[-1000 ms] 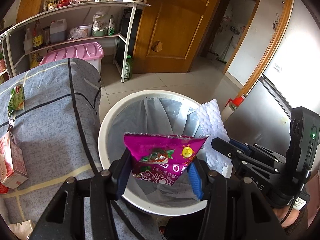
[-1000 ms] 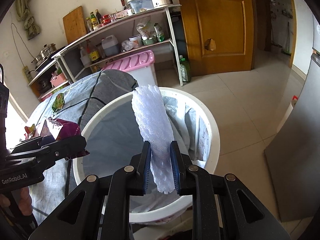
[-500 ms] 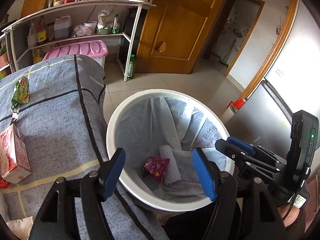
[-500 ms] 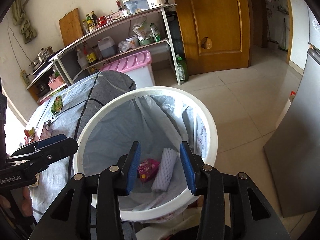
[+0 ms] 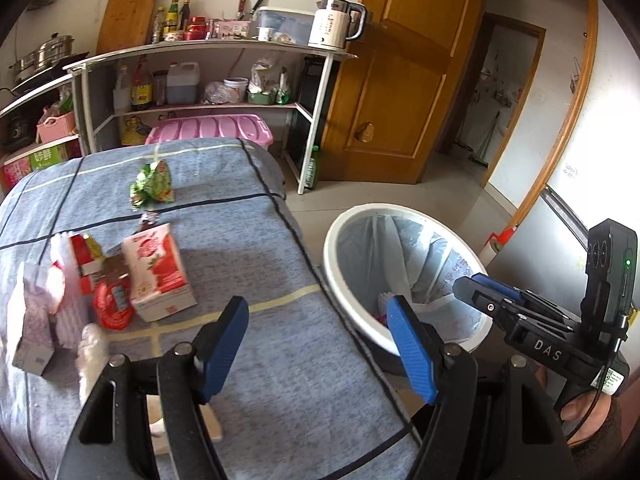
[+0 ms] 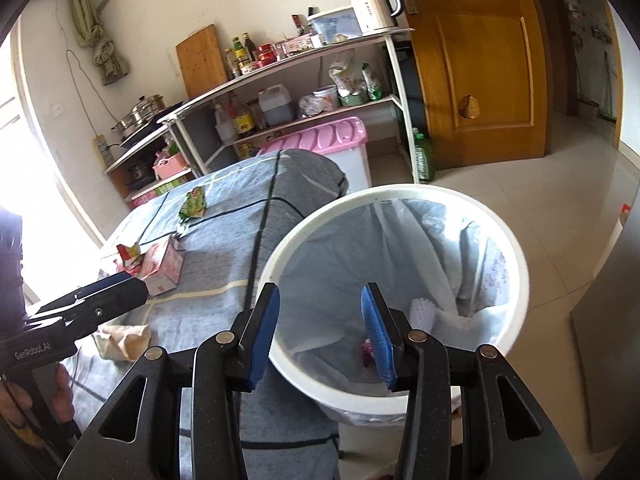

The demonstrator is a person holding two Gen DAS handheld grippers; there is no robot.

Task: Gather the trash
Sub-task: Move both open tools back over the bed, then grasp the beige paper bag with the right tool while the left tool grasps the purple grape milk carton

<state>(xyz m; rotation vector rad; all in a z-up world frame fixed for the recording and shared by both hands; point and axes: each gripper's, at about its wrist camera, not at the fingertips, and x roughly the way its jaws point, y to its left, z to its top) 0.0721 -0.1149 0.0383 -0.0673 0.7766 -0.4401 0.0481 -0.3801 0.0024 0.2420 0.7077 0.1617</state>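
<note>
One white bin (image 6: 280, 256) is standing at three o'clock of the one covered table (image 5: 260, 360). Two pieces are lying inside it: one white foam piece (image 6: 424, 312) and one magenta packet (image 6: 366, 348). On the cloth, one pink carton (image 5: 158, 272) is lying, with one green wrapper (image 5: 154, 182) at its twelve o'clock and one red packet (image 5: 112, 304) at its eight o'clock. One kettle (image 5: 334, 28) is sitting on the shelf (image 5: 240, 44).

Matt cloth tablecloth (image 5: 280, 344); glossy plastic bin (image 6: 516, 280).

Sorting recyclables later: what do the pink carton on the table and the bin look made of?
Pink carton: printed paperboard, probably coated, judging by its crisp folded edges and slight sheen. Bin: smooth white rigid plastic, going by its thick moulded rim. Its liner looks like thin translucent plastic film, wrinkled.
</note>
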